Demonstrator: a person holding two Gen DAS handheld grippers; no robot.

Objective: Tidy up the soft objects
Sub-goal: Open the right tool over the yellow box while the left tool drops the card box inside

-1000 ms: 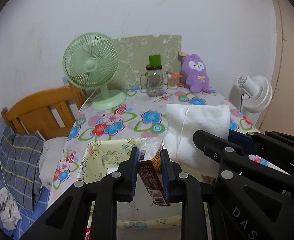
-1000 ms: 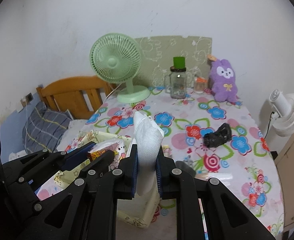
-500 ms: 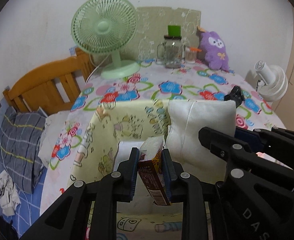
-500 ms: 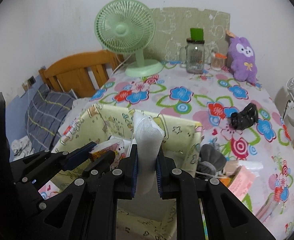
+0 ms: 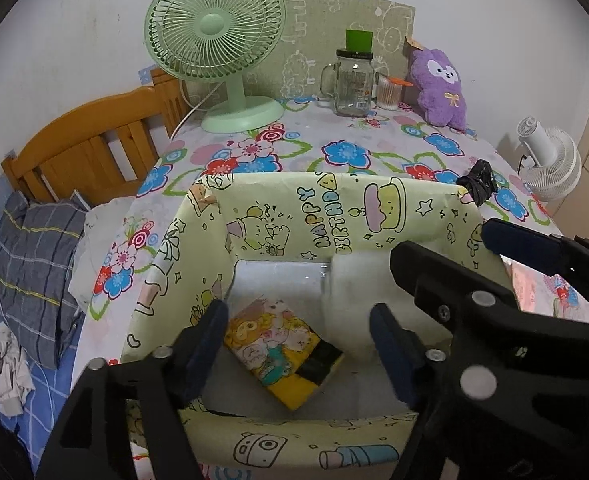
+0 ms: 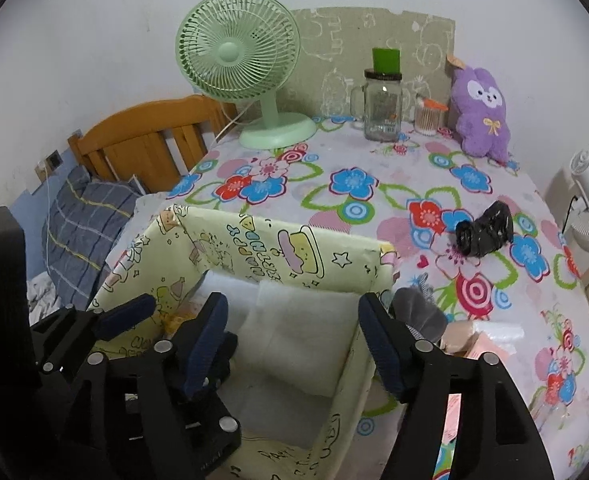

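A pale yellow storage box (image 5: pixel 326 208) with cartoon prints stands at the near edge of the flowered table; it also shows in the right wrist view (image 6: pixel 278 248). Inside lie a yellow cartoon tissue pack (image 5: pixel 282 348) and a white folded cloth (image 5: pixel 354 304), also seen in the right wrist view (image 6: pixel 298 332). My left gripper (image 5: pixel 298 336) is open and empty above the tissue pack. My right gripper (image 6: pixel 294 340) is open and empty above the white cloth.
A green desk fan (image 6: pixel 246 68), a glass jar (image 6: pixel 382 108) and a purple plush (image 6: pixel 482 112) stand at the table's back. A black crumpled bag (image 6: pixel 482 232), a grey soft item (image 6: pixel 418 312) and pink packs (image 6: pixel 482 348) lie right of the box. A bed lies left.
Both grippers have opened over the box. The tissue pack has dropped from the left gripper and the white cloth from the right; both now lie inside the box.
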